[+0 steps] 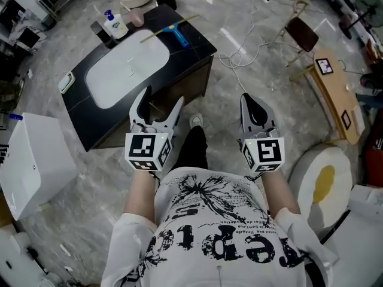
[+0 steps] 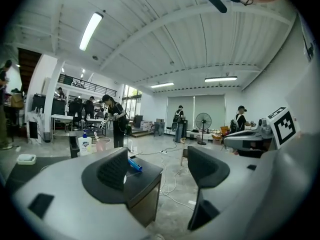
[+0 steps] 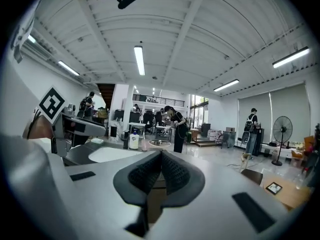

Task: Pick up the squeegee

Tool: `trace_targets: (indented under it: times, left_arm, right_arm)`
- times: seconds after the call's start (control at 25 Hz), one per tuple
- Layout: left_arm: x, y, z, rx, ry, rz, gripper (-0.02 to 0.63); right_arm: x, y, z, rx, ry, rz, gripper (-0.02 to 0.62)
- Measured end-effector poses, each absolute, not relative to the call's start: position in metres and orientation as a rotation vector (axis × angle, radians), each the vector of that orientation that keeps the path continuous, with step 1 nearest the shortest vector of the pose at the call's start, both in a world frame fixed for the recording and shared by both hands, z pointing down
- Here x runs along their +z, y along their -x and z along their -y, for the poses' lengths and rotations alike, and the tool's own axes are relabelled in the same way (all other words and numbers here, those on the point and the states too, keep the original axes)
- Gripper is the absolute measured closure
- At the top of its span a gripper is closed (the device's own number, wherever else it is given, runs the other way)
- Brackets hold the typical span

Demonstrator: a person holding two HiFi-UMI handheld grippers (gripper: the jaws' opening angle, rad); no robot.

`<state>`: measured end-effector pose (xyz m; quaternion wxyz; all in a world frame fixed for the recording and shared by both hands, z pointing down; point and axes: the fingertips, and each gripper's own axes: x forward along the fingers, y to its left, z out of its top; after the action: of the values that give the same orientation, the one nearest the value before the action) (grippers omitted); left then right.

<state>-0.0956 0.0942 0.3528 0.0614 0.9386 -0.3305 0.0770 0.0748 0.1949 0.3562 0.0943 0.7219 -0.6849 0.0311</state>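
The squeegee (image 1: 178, 36), blue-handled, lies on the dark surface (image 1: 194, 52) just right of the white basin (image 1: 125, 67) — well apart from both grippers, which are held close in front of the person's chest. The left gripper (image 1: 163, 97) has its fingers (image 2: 112, 171) spread wide with nothing between them; the right gripper (image 1: 250, 100) has its fingers (image 3: 175, 171) pressed together — empty.
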Motion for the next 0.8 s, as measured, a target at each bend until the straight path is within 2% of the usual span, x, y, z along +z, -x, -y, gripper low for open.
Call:
trace_targets:
  times: [0.48, 0.8]
  left_arm:
    - [0.405, -0.009, 0.163, 0.35, -2.676, 1.024, 0.245]
    - [0.463, -0.052, 0.262, 0.464, -2.494, 1.038, 0.245]
  right_arm:
    - [0.361, -0.168, 0.061, 0.118, -2.051, 2.029, 0.58]
    - [0.382, -0.201, 0.183, 0.164, -1.953, 2.083, 0.58]
